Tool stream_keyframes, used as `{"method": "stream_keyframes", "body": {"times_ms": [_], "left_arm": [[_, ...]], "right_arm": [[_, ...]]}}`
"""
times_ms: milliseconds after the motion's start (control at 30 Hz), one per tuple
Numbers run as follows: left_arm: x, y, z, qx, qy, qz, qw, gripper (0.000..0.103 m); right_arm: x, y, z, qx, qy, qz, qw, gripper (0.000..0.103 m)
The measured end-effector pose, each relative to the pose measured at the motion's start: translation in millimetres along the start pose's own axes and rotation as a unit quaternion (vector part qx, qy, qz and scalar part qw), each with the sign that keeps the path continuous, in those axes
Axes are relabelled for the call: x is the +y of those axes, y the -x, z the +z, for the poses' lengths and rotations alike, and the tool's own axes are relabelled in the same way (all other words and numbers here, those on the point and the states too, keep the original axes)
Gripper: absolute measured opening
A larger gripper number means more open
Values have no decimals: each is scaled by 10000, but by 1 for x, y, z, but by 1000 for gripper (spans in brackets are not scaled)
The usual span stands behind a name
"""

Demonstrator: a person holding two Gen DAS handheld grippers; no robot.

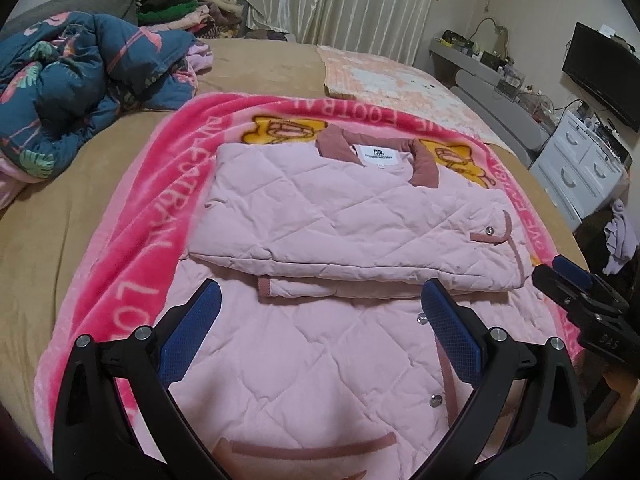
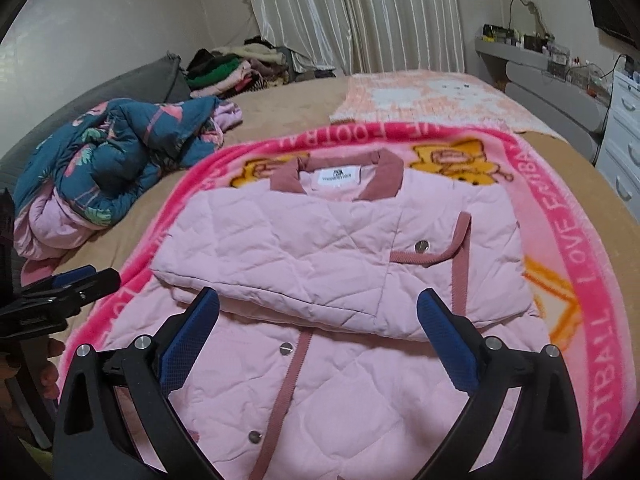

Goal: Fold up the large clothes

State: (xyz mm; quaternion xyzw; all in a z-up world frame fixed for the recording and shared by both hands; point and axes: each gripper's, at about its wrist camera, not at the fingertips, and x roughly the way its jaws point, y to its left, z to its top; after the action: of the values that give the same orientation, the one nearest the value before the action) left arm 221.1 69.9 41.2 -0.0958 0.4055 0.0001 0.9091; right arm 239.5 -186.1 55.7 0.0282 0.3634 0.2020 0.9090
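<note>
A pale pink quilted jacket (image 1: 344,220) (image 2: 320,248) with a dusty-rose collar and trim lies on a pink blanket (image 1: 132,248) (image 2: 580,264) on the bed. Its sleeves are folded across the chest, forming a thick layer over the upper half. My left gripper (image 1: 320,312) hovers above the jacket's lower half, open, with nothing between its blue pads. My right gripper (image 2: 318,320) also stands open and empty above the folded edge. At the right edge of the left wrist view the right gripper (image 1: 576,284) shows; the left gripper (image 2: 72,280) shows at the left edge of the right wrist view.
A crumpled dark blue flamingo-print quilt (image 1: 80,80) (image 2: 112,152) lies at the left on the tan bedspread (image 1: 260,64). A pile of clothes (image 1: 180,8) sits at the head. A peach mat (image 1: 384,80) lies beyond the blanket. White drawers (image 1: 580,164) stand to the right.
</note>
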Motion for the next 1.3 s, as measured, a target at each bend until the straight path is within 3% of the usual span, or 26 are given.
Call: {"method": "stream_keyframes", "body": {"times_ms": [700, 1300], "left_arm": [[-16, 58, -15, -389, -182, -84, 9990, 94], [-22, 75, -46, -439, -271, -55, 9987, 94]], "right_arm": [[9, 73, -17, -350, 80, -115, 9993, 99], [3, 102, -50, -332, 70, -156, 9993, 99]]}}
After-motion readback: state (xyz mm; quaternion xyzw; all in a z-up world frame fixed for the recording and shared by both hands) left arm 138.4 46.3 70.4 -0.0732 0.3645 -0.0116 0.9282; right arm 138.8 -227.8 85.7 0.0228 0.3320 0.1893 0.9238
